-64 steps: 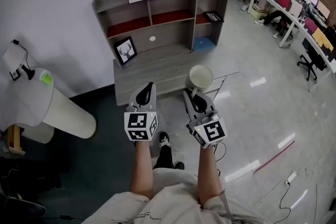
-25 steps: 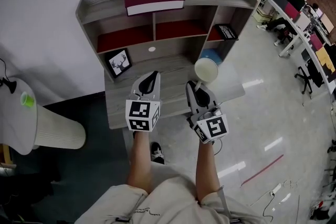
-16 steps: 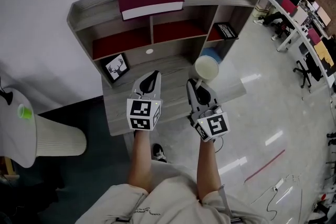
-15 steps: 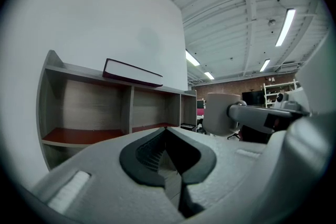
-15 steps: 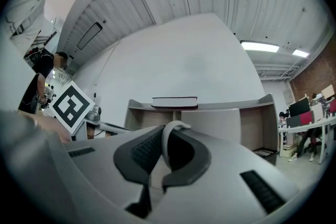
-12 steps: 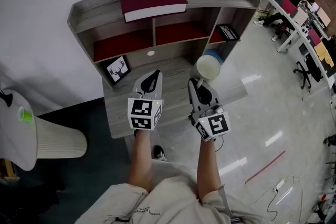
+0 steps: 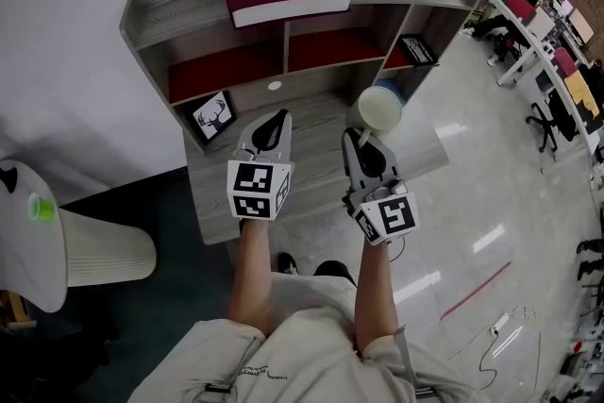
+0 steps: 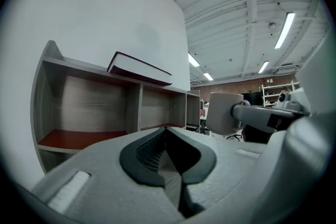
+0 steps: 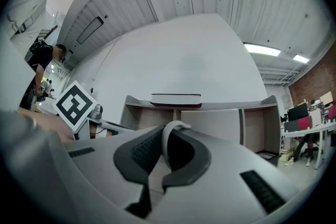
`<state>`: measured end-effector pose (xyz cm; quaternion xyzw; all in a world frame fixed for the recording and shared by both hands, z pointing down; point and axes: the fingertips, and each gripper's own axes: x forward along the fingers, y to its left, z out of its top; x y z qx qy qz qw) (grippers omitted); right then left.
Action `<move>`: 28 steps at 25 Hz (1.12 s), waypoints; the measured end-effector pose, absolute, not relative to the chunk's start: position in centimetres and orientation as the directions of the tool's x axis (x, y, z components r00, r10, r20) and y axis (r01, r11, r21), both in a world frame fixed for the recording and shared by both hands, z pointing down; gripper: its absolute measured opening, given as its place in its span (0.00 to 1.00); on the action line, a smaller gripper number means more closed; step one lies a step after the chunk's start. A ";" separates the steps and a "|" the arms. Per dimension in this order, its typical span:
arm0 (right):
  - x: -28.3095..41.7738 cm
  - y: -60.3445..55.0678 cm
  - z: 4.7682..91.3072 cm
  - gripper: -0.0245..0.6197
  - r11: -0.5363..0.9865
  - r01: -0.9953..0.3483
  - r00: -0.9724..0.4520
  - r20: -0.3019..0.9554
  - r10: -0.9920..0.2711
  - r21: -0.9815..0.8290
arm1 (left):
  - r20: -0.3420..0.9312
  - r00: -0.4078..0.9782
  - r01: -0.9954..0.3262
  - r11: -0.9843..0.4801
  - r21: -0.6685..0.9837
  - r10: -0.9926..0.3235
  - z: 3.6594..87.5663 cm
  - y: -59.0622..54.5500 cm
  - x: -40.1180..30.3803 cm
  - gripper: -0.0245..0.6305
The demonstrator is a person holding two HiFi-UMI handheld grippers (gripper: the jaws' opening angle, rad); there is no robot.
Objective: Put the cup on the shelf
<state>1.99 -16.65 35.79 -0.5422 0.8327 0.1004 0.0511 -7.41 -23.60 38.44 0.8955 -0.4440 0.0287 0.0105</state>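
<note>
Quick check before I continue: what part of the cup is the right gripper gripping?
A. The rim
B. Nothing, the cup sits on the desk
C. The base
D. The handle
D. In the right gripper view, the right gripper has its jaws closed on the pale loop of the handle. In the head view, the cup hangs out ahead of that gripper, in front of the shelf.
</note>
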 end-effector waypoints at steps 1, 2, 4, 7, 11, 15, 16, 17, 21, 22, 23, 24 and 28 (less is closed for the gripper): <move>2.1 -16.6 35.9 0.06 0.386 -0.916 -0.401 -0.191 -0.896 0.111 | 0.062 0.608 -0.793 -0.610 -0.005 -0.791 38.5 -23.5 -7.4 0.05; 2.2 -16.5 35.9 0.06 0.380 -0.919 -0.394 -0.189 -0.899 0.109 | 0.064 0.613 -0.789 -0.614 -0.003 -0.788 38.6 -23.4 -7.3 0.05; 2.3 -16.3 36.0 0.06 0.369 -0.923 -0.383 -0.185 -0.905 0.107 | 0.067 0.622 -0.782 -0.623 0.002 -0.780 38.8 -23.1 -7.2 0.05; 2.3 -16.3 36.1 0.06 0.363 -0.925 -0.378 -0.172 -0.910 0.113 | 0.068 0.628 -0.777 -0.629 0.015 -0.775 39.0 -23.0 -7.1 0.05; 1.9 -16.4 35.9 0.06 0.373 -0.920 -0.389 -0.173 -0.905 0.117 | 0.069 0.616 -0.787 -0.617 0.016 -0.784 39.0 -23.0 -7.8 0.05; 1.5 -17.1 36.0 0.06 0.394 -0.912 -0.408 -0.182 -0.894 0.111 | 0.061 0.596 -0.802 -0.597 0.013 -0.801 38.8 -23.6 -8.5 0.05; 1.4 -17.4 36.1 0.06 0.399 -0.910 -0.413 -0.181 -0.892 0.110 | 0.061 0.592 -0.806 -0.592 0.011 -0.804 38.8 -23.8 -8.7 0.05; 1.3 -17.6 36.1 0.06 0.403 -0.909 -0.417 -0.181 -0.891 0.108 | 0.062 0.589 -0.808 -0.590 0.008 -0.806 38.8 -23.9 -8.8 0.05; 1.2 -18.2 35.7 0.06 0.420 -0.903 -0.429 -0.192 -0.883 0.087 | 0.065 0.599 -0.800 -0.600 0.007 -0.798 38.5 -24.3 -8.3 0.05; 1.4 -18.4 35.6 0.06 0.426 -0.901 -0.433 -0.197 -0.880 0.076 | 0.065 0.603 -0.797 -0.603 0.007 -0.795 38.5 -24.5 -8.0 0.05; 1.5 -18.7 35.5 0.06 0.431 -0.900 -0.435 -0.201 -0.878 0.065 | 0.066 0.605 -0.795 -0.606 0.006 -0.793 38.5 -24.7 -7.6 0.05; 1.7 -18.9 35.6 0.06 0.433 -0.899 -0.436 -0.201 -0.877 0.060 | 0.069 0.608 -0.793 -0.609 0.003 -0.791 38.5 -24.8 -7.3 0.05; 2.8 -20.1 35.7 0.06 0.430 -0.901 -0.433 -0.196 -0.880 0.059 | 0.076 0.615 -0.787 -0.617 -0.013 -0.785 38.5 -25.4 -6.0 0.05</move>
